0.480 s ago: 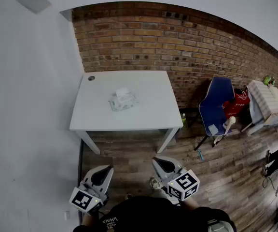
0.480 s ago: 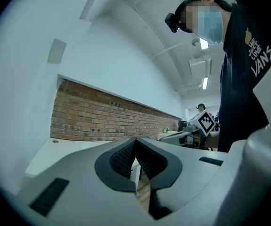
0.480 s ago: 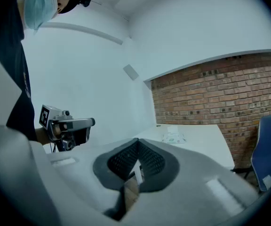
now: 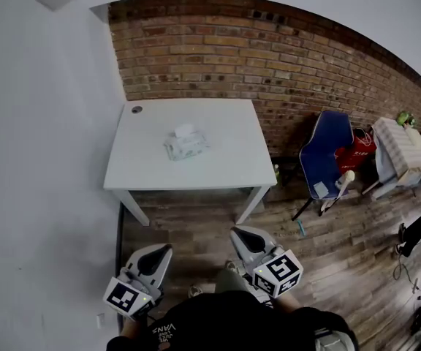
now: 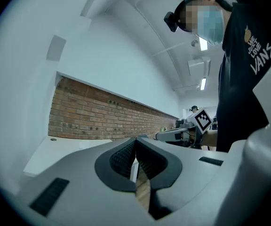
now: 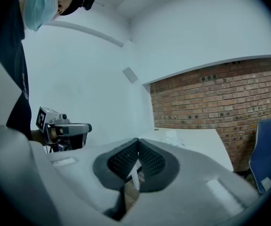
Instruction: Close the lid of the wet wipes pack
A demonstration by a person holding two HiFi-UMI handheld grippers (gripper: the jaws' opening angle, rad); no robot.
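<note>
The wet wipes pack [image 4: 186, 143] lies near the middle of the white table [image 4: 225, 170], its white lid standing open at the far end. In the right gripper view the pack [image 6: 175, 138] shows small on the tabletop. My left gripper [image 4: 158, 253] and right gripper [image 4: 241, 235] hang low over the wooden floor, well short of the table's near edge. Both are shut with nothing between the jaws; the left gripper [image 5: 136, 143] and the right gripper [image 6: 137, 145] each show their ribbed pads meeting at the tips.
A brick wall [image 4: 269, 57] runs behind the table, a white wall [image 4: 42, 159] at its left. To the right stand a blue chair [image 4: 324, 159], a red bag [image 4: 359, 152] and a white radiator-like unit [image 4: 400, 151]. A small dark grommet [image 4: 137, 110] sits at the table's far left corner.
The view has shifted slightly, so the table sits a little higher in frame. Both grippers stay low and shut in much the same place.
</note>
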